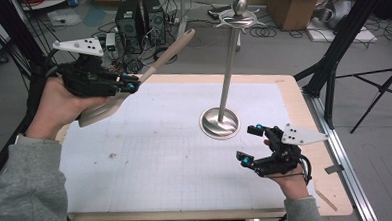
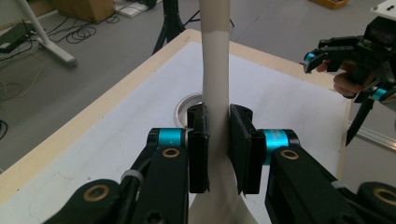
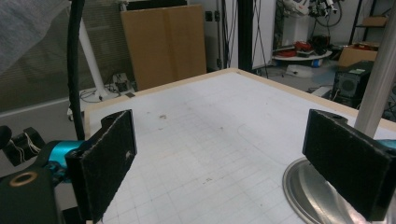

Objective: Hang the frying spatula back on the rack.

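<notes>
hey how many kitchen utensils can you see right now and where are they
1. A beige spatula, clamped by its handle in the left gripper and held in the air over the table's far left corner. None hang on the metal stand.

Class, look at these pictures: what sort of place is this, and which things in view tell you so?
Probably a robotics lab or workshop: computer towers and loose cables on the floor, black tripod legs, cardboard boxes, and a gridded work table.

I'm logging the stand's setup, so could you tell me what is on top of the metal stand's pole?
A rounded metal knob tops the metal stand, with thin hook arms spreading just beneath it. Nothing hangs on the hooks; their far sides are too small to judge.
</notes>
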Available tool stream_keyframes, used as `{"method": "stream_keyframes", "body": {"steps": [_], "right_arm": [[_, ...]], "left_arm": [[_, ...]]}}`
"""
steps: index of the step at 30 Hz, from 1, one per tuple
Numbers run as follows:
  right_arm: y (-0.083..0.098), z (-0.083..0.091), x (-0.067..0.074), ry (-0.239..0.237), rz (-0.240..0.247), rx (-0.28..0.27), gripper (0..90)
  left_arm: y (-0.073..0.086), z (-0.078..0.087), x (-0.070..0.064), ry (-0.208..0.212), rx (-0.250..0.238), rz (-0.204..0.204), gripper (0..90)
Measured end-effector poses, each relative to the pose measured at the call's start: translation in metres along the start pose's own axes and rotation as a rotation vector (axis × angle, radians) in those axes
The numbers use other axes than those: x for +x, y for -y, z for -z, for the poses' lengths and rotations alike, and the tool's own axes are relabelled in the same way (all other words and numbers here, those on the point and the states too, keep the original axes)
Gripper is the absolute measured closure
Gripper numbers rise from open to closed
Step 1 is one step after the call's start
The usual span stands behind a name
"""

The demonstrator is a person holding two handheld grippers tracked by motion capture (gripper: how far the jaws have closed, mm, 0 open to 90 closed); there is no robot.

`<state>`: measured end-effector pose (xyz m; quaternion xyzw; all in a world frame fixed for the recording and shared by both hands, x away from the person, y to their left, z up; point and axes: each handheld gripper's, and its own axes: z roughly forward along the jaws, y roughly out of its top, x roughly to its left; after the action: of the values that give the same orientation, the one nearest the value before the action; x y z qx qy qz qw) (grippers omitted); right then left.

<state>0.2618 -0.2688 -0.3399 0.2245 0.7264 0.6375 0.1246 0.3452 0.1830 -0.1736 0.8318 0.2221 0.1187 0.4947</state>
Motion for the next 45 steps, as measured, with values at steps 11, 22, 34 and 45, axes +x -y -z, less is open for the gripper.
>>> {"method": "stream_keyframes", "body": {"steps": [11, 22, 34, 45], "right_arm": [[-0.001, 0.000, 0.001, -0.005, 0.002, -0.003, 8.4], [-0.001, 0.002, 0.001, -0.002, -0.006, -0.005, 8.4], [-0.001, 0.002, 0.001, -0.007, 0.002, -0.008, 8.5], [-0.002, 0.003, 0.002, -0.007, 0.001, -0.016, 8.5]], "left_arm": [[-0.016, -0.006, -0.006, 0.001, -0.010, -0.005, 77.5], [-0.024, -0.016, -0.011, 0.018, -0.018, -0.004, 77.5], [-0.027, -0.027, -0.013, 0.021, -0.025, -0.004, 77.5], [-0.027, -0.036, -0.012, 0.020, -0.016, 0.001, 77.5]]}}
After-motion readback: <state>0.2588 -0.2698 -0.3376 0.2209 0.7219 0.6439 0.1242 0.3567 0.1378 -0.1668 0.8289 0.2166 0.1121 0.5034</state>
